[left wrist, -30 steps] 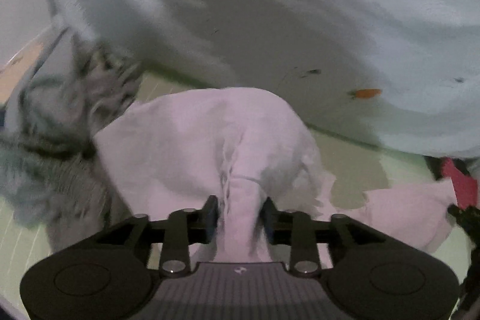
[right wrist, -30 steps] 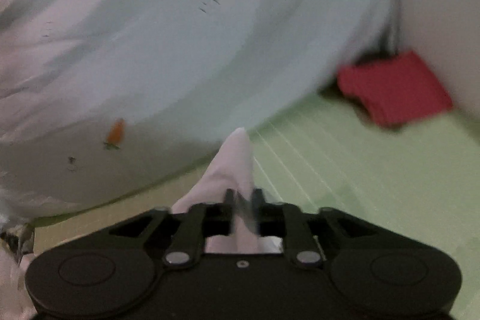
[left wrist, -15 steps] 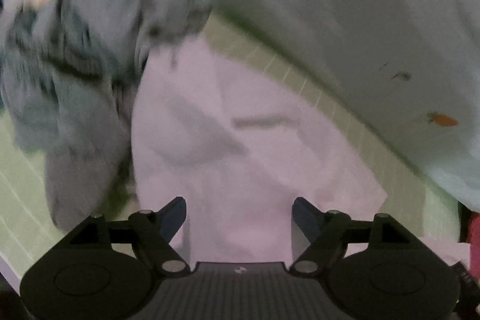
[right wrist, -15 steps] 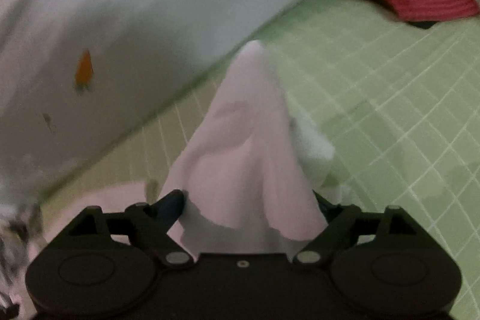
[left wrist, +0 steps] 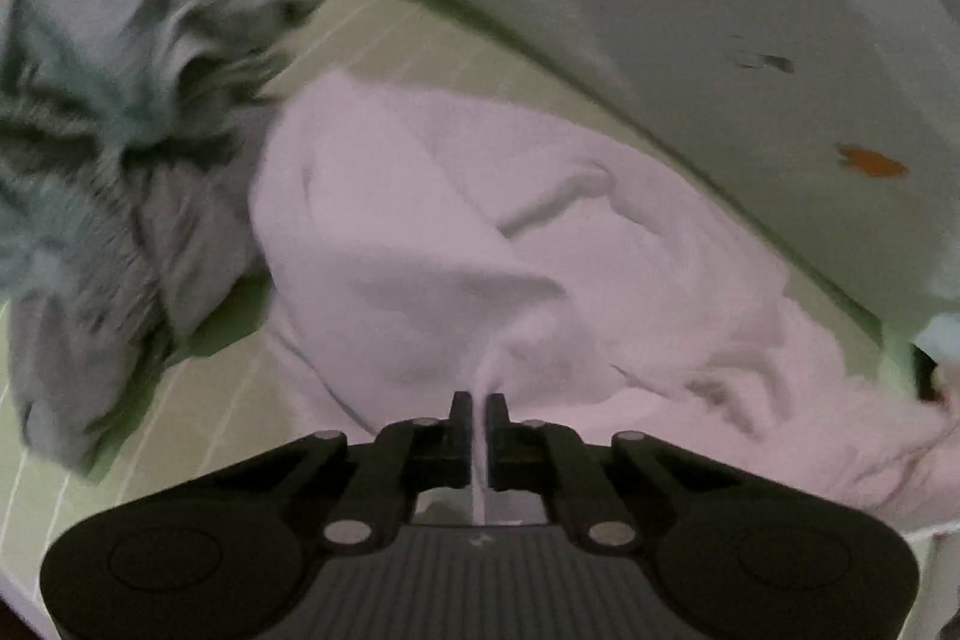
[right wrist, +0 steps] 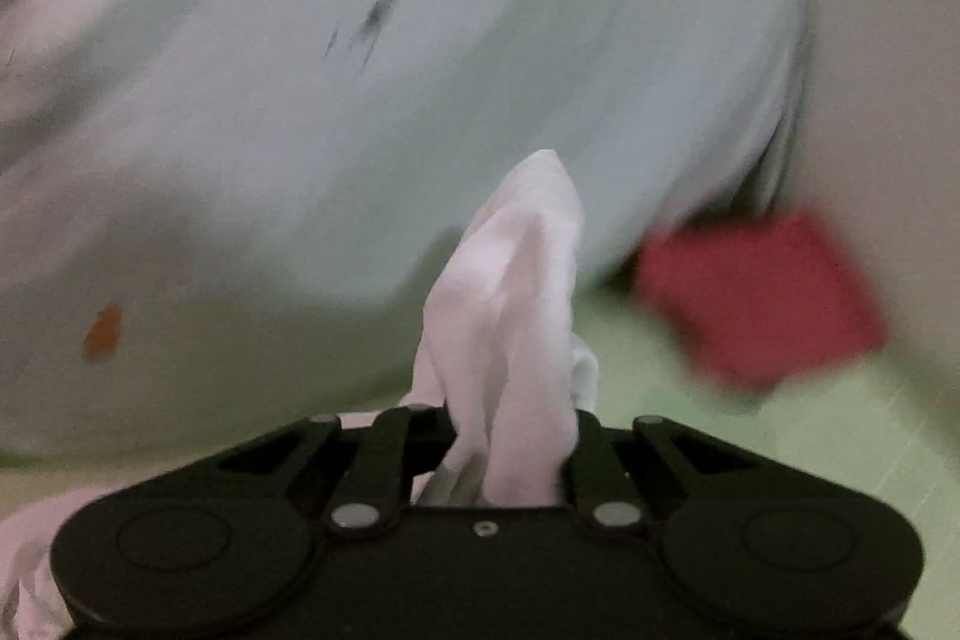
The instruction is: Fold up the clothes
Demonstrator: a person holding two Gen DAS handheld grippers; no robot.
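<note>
**Pinching the pale pink garment at two points**

Gripping a thin fold of the pink garment (left wrist: 456,232), the left hand-held gripper (left wrist: 478,409) has its jaws drawn nearly together, with only a sliver of cloth between them. The garment spreads out ahead of it in loose, rumpled folds across the green gridded mat (left wrist: 198,400), reaching toward the right edge of the left wrist view. Just beside the garment's left side, and touching it, lies a crumpled grey garment (left wrist: 108,148), heaped and blurred. Beyond both, along the far side of the mat, hangs a large pale blue sheet (left wrist: 750,10) with a small orange mark (left wrist: 870,163) printed on it.

The right hand-held gripper (right wrist: 510,436) is clamped on a bunched-up part of the same pink cloth (right wrist: 510,292), which rises between its jaws into a tall peak. More pink cloth shows at the lower left corner of the right wrist view. Behind the peak the pale blue sheet (right wrist: 420,40) fills most of the background, again with an orange mark (right wrist: 103,331). To the right of the peak a red folded cloth (right wrist: 762,298) lies on the green mat (right wrist: 840,448), well apart from the pink garment and close under the sheet's edge. This view is blurred, so finer detail cannot be told.
</note>
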